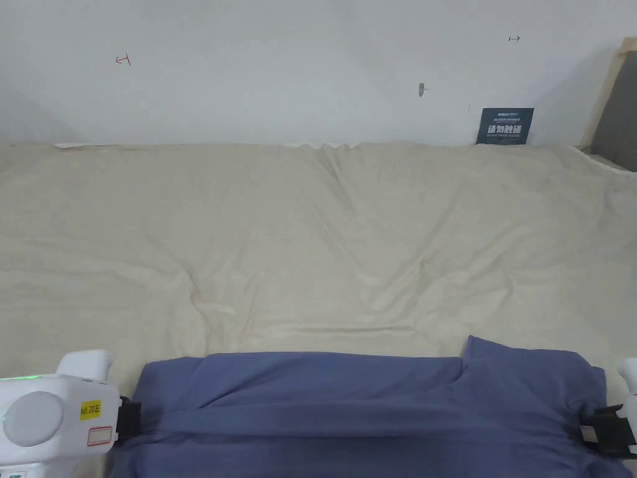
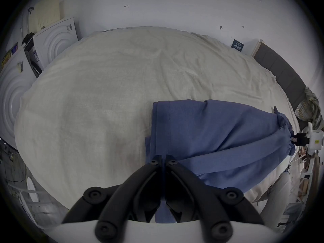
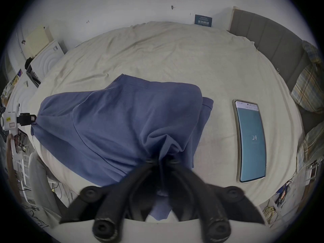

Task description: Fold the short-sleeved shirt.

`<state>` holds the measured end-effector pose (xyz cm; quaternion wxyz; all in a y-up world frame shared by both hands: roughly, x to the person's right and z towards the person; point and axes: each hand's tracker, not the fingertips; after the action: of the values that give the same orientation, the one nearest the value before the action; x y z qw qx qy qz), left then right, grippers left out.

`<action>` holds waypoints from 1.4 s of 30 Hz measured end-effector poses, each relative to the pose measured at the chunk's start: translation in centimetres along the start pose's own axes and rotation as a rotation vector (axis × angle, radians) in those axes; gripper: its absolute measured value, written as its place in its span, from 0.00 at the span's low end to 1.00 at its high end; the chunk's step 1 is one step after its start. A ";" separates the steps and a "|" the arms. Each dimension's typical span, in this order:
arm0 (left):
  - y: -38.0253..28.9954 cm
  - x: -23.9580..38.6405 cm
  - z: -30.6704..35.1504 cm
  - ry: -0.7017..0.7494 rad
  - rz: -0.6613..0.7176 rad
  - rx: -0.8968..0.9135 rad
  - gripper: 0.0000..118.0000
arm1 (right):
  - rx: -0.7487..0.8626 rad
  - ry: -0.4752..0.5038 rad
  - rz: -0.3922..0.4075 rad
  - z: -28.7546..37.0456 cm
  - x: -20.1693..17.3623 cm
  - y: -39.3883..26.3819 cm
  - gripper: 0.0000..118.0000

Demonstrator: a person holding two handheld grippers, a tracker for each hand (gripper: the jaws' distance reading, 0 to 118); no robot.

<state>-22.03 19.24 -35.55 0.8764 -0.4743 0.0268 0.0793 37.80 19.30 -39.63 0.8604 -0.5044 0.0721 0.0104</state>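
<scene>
A blue short-sleeved shirt (image 1: 367,404) is stretched sideways across the near edge of a cream-covered bed, folded lengthwise with a sleeve flap at its right end. My left gripper (image 1: 132,418) is shut on the shirt's left end, and in the left gripper view its black jaws (image 2: 164,161) pinch blue cloth (image 2: 219,132). My right gripper (image 1: 591,429) is shut on the bunched right end. In the right gripper view the jaws (image 3: 161,161) clamp gathered fabric (image 3: 122,120), and the left gripper (image 3: 26,119) shows far off at the left.
The cream sheet (image 1: 311,236) spreads wide beyond the shirt, up to a white wall. A phone (image 3: 250,141) lies on the bed right of the shirt. A grey headboard (image 3: 271,41) and plaid pillows (image 3: 308,87) are at the right, white appliances (image 2: 52,40) at the left.
</scene>
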 end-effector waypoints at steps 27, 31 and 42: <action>0.6 -0.7 6.5 -0.216 0.065 0.155 0.00 | 0.271 0.262 0.121 4.2 -13.5 4.1 0.00; 0.2 -3.0 5.7 -0.237 0.121 0.149 0.00 | 0.235 0.272 0.174 2.7 -16.7 4.0 0.00; 1.1 -8.0 2.1 -0.392 0.263 0.095 0.93 | 0.163 0.300 0.212 -0.3 -21.2 4.6 0.00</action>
<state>-30.13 20.67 -34.34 0.8682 -0.4005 -0.0787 0.2821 16.41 22.44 -40.87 0.8721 -0.4186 0.2526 0.0197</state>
